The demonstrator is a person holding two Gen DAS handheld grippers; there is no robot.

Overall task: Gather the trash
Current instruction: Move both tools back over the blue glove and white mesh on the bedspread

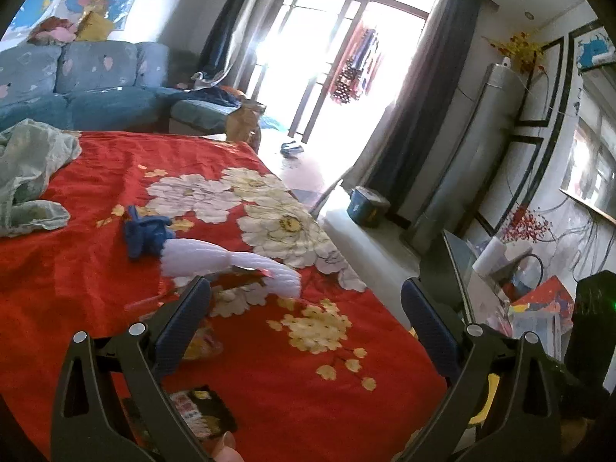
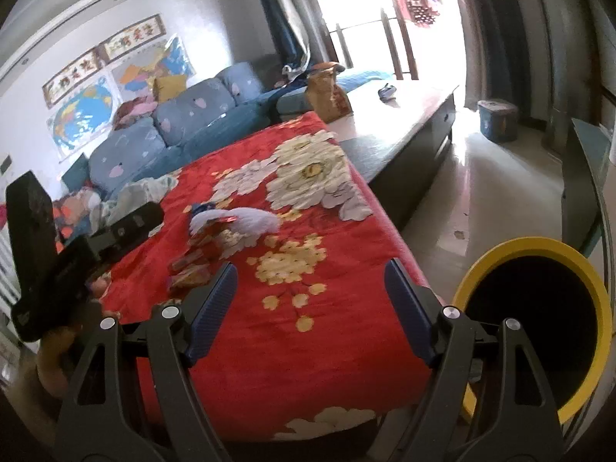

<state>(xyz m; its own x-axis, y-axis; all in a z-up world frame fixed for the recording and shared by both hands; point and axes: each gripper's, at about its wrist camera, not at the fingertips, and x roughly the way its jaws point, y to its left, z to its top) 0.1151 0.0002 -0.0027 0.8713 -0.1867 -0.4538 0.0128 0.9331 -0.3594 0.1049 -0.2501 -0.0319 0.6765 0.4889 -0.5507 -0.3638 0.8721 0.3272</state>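
Daylight floods through the balcony door (image 1: 338, 57), blown out white at upper centre; fisheye edges curve, corners dark.

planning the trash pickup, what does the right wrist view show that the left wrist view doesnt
Only the right wrist view: the yellow-rimmed bin beside the table, and the left gripper from outside. Only the left wrist view: the dark snack packet near its own jaws. Both: the red floral cloth, white foam wrap, blue glove, and open, empty jaws.
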